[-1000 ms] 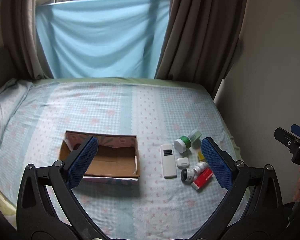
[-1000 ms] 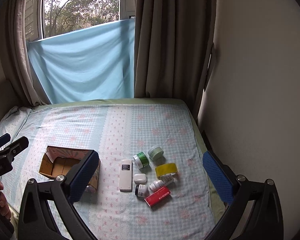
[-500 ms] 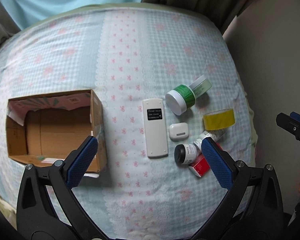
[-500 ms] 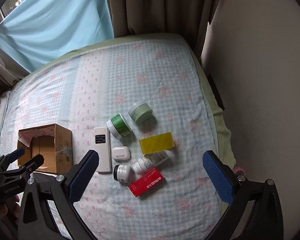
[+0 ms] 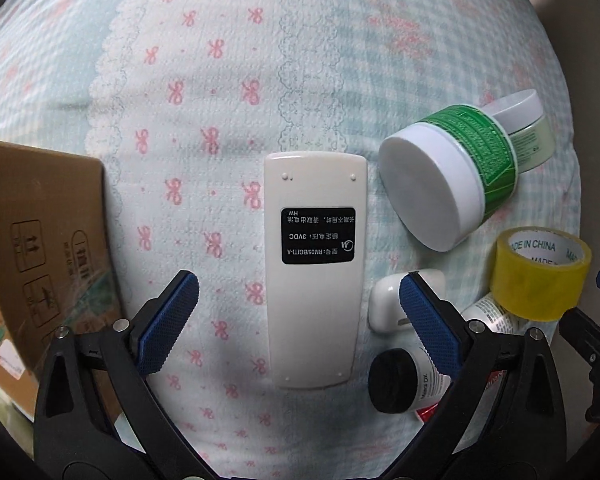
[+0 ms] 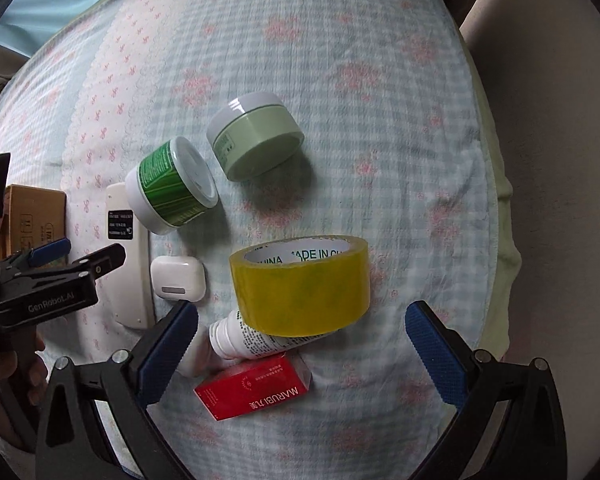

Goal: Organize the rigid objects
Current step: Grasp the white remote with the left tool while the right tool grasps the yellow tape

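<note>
Cardboard box [image 5: 48, 240], interior mostly hidden, left of white remote [image 5: 315, 268].

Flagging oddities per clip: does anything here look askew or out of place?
Yes. The yellow tape roll sits propped on the white bottle, tilted, and the green-labelled jar lies tipped on its side. Nothing looks spilled or damaged.

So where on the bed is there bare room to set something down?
Free: the strip of sheet between cardboard box and remote, and the sheet right of the tape roll and pale green jar. Crowded: remote to tape, where earbud case, bottles and red box cluster.
</note>
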`<state>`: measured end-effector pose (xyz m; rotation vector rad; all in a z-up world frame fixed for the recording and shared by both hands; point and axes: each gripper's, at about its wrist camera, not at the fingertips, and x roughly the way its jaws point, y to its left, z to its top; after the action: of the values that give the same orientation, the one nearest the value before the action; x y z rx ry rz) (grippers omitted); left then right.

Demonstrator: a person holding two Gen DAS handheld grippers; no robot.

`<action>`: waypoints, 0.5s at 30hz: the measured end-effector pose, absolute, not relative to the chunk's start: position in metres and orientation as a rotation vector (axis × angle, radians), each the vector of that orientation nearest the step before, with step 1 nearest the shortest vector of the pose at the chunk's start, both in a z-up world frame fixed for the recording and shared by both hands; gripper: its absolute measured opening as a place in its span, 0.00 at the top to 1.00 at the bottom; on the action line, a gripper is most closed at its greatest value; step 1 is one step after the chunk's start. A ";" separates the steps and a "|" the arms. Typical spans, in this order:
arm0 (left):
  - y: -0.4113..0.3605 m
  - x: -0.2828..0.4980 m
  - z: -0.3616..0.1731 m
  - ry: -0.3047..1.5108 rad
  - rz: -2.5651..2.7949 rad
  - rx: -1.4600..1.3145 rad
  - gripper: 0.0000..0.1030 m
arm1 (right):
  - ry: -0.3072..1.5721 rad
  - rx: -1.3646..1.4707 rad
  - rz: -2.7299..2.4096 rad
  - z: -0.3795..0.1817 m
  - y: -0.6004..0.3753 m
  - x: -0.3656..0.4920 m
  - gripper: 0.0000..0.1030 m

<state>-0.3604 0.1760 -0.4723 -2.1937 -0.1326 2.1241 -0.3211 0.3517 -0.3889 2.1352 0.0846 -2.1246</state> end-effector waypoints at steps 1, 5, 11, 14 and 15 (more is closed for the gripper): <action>0.177 -0.360 -0.478 -0.128 2.114 -2.213 0.04 | 0.091 2.145 -2.111 -0.394 0.352 -0.322 0.00; 0.179 -0.358 -0.497 -0.127 2.076 -2.277 0.07 | 0.143 2.157 -2.070 -0.409 0.352 -0.327 0.00; 0.187 -0.355 -0.508 -0.077 2.043 -2.328 0.17 | 0.193 2.164 -2.034 -0.423 0.351 -0.334 0.00; 0.191 -0.353 -0.508 -0.058 2.038 -2.336 0.20 | 0.211 2.160 -2.021 -0.427 0.348 -0.338 0.00; 0.194 -0.352 -0.508 -0.049 2.038 -2.334 0.23 | 0.217 2.163 -2.018 -0.428 0.347 -0.338 0.00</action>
<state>-0.3519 0.1936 -0.5075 -2.3341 -0.0492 2.0377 -0.3385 0.3474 -0.4281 2.1625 0.2175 -2.0184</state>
